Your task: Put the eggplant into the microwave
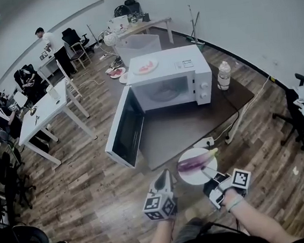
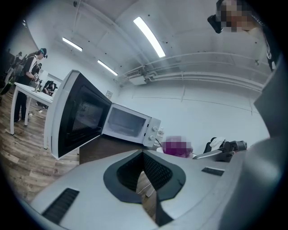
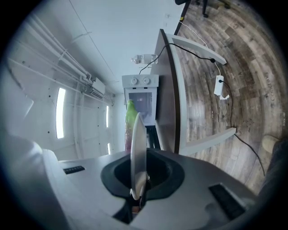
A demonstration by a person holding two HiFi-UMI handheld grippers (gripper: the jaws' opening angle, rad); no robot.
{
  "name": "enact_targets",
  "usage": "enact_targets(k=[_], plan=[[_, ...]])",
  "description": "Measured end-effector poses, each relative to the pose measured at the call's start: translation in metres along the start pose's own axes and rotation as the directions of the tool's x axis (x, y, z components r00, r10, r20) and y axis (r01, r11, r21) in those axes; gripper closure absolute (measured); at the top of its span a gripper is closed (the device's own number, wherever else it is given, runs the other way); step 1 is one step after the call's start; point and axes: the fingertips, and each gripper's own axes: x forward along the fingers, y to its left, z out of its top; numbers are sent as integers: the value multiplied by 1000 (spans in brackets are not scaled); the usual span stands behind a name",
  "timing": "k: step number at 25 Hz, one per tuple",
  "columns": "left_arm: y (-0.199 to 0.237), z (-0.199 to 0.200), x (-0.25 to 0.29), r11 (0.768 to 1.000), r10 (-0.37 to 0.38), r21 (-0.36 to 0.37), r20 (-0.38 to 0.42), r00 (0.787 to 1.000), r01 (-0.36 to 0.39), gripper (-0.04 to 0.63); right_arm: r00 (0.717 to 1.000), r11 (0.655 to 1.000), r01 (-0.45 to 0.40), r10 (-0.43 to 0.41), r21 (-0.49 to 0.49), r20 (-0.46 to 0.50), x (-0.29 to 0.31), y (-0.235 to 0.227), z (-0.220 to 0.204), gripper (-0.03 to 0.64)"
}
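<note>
- Grip: right gripper (image 1: 209, 176) is clamped narrow on the near rim of a white plate (image 1: 193, 178). In the right gripper view the plate shows edge-on between the jaws.
- Eggplant (image 1: 195, 162) lies across the plate. It is purple, and its green stem end points right in the head view.
- Plate and eggplant are held just off the near corner of the worktop (image 1: 185, 125), in front of the microwave (image 1: 169, 81) and not inside it.
- Left gripper (image 1: 165, 177) sits just left of the plate without touching it. Its jaws are together with nothing between them, and it points toward the worktop.
- Microwave stands at the far part of the worktop. Its door (image 1: 125, 129) is swung fully open to the left and overhangs the worktop edge, and the cavity is visible.
- Second plate (image 1: 145, 66) with something pink on it rests on top of the microwave.
- Bottle (image 1: 223, 75) stands upright on the worktop just right of the microwave.
- Power strip (image 1: 207, 141) lies at the worktop's right edge, beyond the held plate.
- Wood floor (image 1: 84, 195) surrounds the worktop.
</note>
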Motion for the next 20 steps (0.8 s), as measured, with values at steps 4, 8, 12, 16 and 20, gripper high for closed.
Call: enact_targets(k=[4, 8, 12, 16, 20], plan=[[10, 1, 23, 1000, -19, -10, -17, 1000, 19, 595, 1000, 1000, -19, 19, -17, 3, 17, 3, 12, 607], [19, 6, 42, 999, -40, -15, -18, 999, 40, 595, 1000, 999, -26, 26, -29, 13, 33, 5, 21, 607], [27, 12, 53, 998, -57, -15, -12, 998, 57, 595, 999, 999, -31, 31, -32, 17, 47, 8, 25, 607], [36, 16, 60, 998, -52, -27, -4, 999, 52, 595, 999, 999, -31, 31, -27, 11, 59, 5, 26, 607], [42, 16, 60, 999, -38, -35, 1, 999, 38, 595, 1000, 999, -27, 27, -21, -4, 66, 2, 23, 607]])
